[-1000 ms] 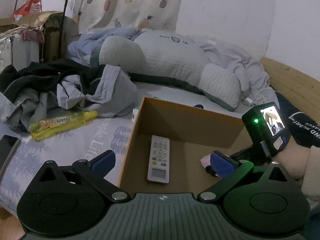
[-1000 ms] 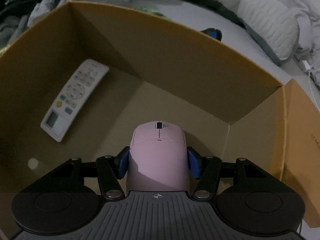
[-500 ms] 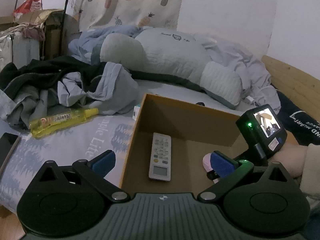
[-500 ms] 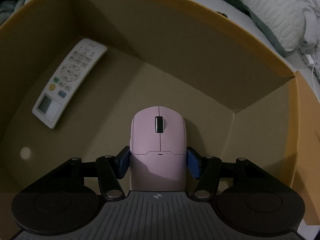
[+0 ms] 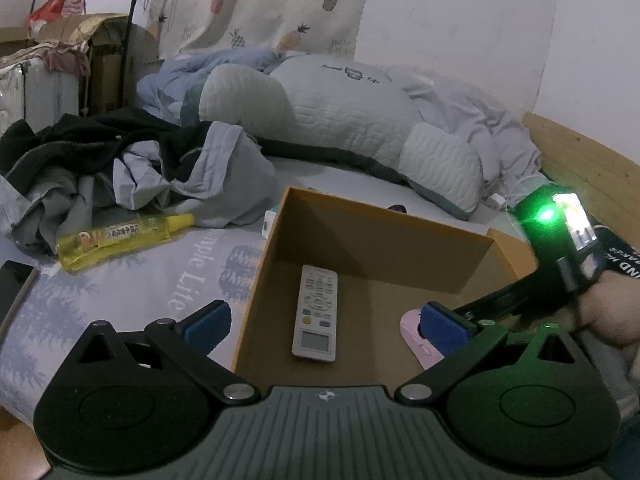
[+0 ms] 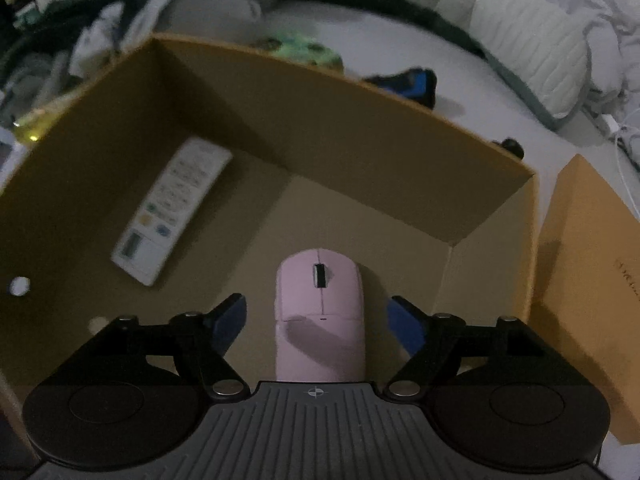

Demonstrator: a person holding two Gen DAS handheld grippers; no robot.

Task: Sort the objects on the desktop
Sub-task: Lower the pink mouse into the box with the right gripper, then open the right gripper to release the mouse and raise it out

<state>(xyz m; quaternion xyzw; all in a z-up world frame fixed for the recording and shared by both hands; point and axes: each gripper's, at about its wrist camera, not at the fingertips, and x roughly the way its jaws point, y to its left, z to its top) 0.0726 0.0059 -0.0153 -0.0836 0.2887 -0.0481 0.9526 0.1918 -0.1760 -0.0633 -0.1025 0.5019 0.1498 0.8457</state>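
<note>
A brown cardboard box (image 5: 384, 236) (image 6: 360, 120) sits open on the bed. A white remote (image 5: 316, 312) (image 6: 172, 208) lies on its floor. A pink mouse (image 6: 320, 304) rests on the box floor between the spread blue pads of my right gripper (image 6: 320, 320), which is open and apart from the mouse's sides. In the left wrist view the mouse (image 5: 416, 340) shows partly behind a pad. My left gripper (image 5: 324, 320) is open and empty, over the box's near left edge.
A yellow bottle (image 5: 120, 236) and a dark phone (image 5: 12, 288) lie on the bed left of the box. Clothes (image 5: 120, 168) and a pillow (image 5: 340, 120) lie behind. A black and blue object (image 6: 408, 84) lies past the box. A box flap (image 6: 588, 280) is at the right.
My right gripper has opened and let go of the pink mouse, which now lies on the box floor. It has drawn back and up. The left gripper has risen slightly.
</note>
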